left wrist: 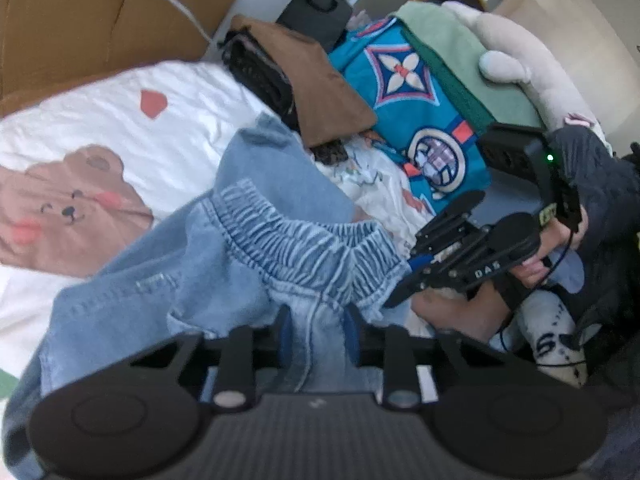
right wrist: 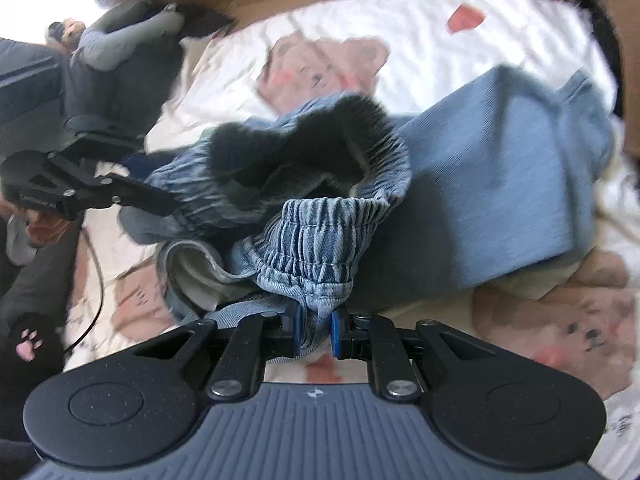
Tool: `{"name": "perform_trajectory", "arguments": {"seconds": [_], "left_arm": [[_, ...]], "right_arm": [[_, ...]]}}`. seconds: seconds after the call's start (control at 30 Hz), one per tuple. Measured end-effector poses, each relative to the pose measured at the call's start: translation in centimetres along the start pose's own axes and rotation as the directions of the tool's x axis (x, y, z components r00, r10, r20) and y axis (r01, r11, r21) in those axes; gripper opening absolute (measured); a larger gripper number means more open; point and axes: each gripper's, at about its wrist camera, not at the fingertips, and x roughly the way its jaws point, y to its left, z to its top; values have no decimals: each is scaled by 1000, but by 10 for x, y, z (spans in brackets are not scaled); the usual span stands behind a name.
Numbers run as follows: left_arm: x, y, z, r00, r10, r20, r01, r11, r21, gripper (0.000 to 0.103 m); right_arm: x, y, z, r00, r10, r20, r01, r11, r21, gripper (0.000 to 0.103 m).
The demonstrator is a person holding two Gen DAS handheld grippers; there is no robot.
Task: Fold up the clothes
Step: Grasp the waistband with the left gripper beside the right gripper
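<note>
**Both grippers clamped on the jeans waistband**

Light blue jeans (left wrist: 256, 248) lie bunched on a bed sheet (left wrist: 80, 120) (white, bear prints). The elastic waistband (right wrist: 320, 232) is lifted off the sheet and gapes open, dark inside; the legs trail away across the sheet.

Left gripper (left wrist: 318, 332): fingers closed on denim just below the waistband, a fold of fabric pinched between the blue pads. In the right wrist view the same gripper (right wrist: 160, 200) comes in from the left edge, fingertips at the far side of the waistband.

Right gripper (right wrist: 314, 330): fingers closed tight on the near waistband edge, with the gathered denim bulging out above the blue pads (right wrist: 335, 330). In the left wrist view it (left wrist: 404, 280) sits at the right end of the waistband, held by a hand (left wrist: 560, 236) in a dark sleeve.

The two grips are on opposite sides of the waist opening.

Beyond the jeans: a brown folded garment (left wrist: 320, 92) on a dark one, a teal patterned cloth (left wrist: 408, 92), a green cloth (left wrist: 460, 60), a pale plush toy (left wrist: 520, 60). A cardboard box (left wrist: 80, 20) stands at the sheet's far edge.
</note>
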Motion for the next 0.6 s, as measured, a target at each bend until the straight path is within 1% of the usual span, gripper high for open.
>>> {"name": "perform_trajectory", "arguments": {"seconds": [0.03,0.13,0.2,0.27,0.37,0.47,0.6], "left_arm": [[-4,4,-1,1000,-3,21,3,1000,-19,21],[-26,13,-10,993,40,113,-31,997,-74,17],[-42,19,-16,982,73,174,-54,992,-113,16],[-61,23,-27,963,124,241,-85,982,-166,15],[-90,21,-48,923,195,333,-110,960,-257,15],[-121,12,-73,869,274,412,-133,931,-341,15],[-148,-23,-110,799,350,490,-129,894,-428,14]], "right_arm": [[-3,-1,3,1000,-11,11,11,1000,-3,13],[-13,-3,14,998,-45,41,46,999,-23,12],[-20,-5,22,996,-68,61,71,997,-35,12],[-27,-6,31,993,-91,80,95,994,-47,12],[-41,-8,45,986,-120,117,128,990,-62,12],[-59,-6,63,976,-146,164,163,982,-95,12],[-82,12,89,965,-146,217,187,965,-185,12]]}}
